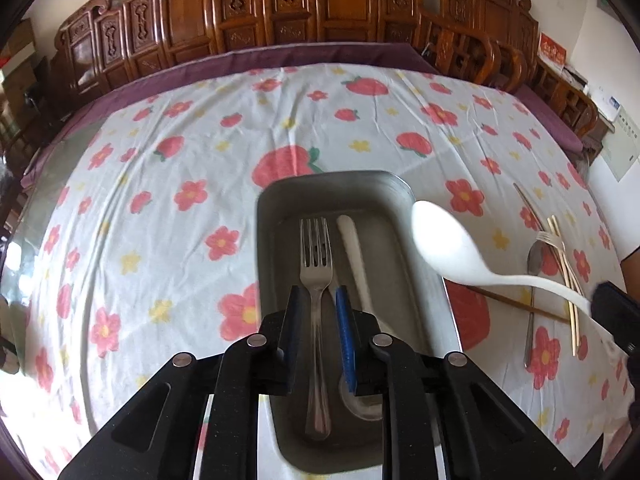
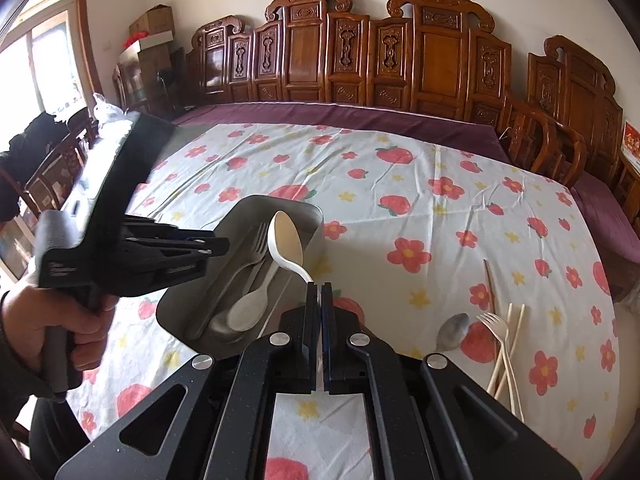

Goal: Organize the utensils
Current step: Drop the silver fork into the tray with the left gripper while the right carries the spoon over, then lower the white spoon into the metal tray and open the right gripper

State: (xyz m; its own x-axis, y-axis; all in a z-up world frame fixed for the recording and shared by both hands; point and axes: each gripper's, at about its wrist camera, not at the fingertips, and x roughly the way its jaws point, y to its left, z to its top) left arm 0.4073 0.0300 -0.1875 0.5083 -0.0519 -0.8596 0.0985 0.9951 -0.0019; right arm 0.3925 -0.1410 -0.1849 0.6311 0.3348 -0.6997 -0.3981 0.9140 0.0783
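A metal tray [image 1: 276,208] sits on the flowered tablecloth and holds a metal fork [image 1: 316,276], a white spoon [image 1: 356,256] and a metal spoon. My left gripper [image 1: 318,300] is open just above the tray, its pads either side of the fork's handle. My right gripper [image 2: 319,292] is shut on the handle of a white plastic spoon [image 2: 285,240], held in the air above the tray's right rim [image 2: 316,216]; the spoon also shows in the left wrist view [image 1: 444,240].
On the cloth right of the tray lie a metal spoon [image 2: 452,332], a white fork [image 2: 494,324], pale chopsticks [image 2: 516,328] and a brown chopstick [image 2: 490,284]. Carved wooden chairs [image 2: 360,52] line the table's far edge.
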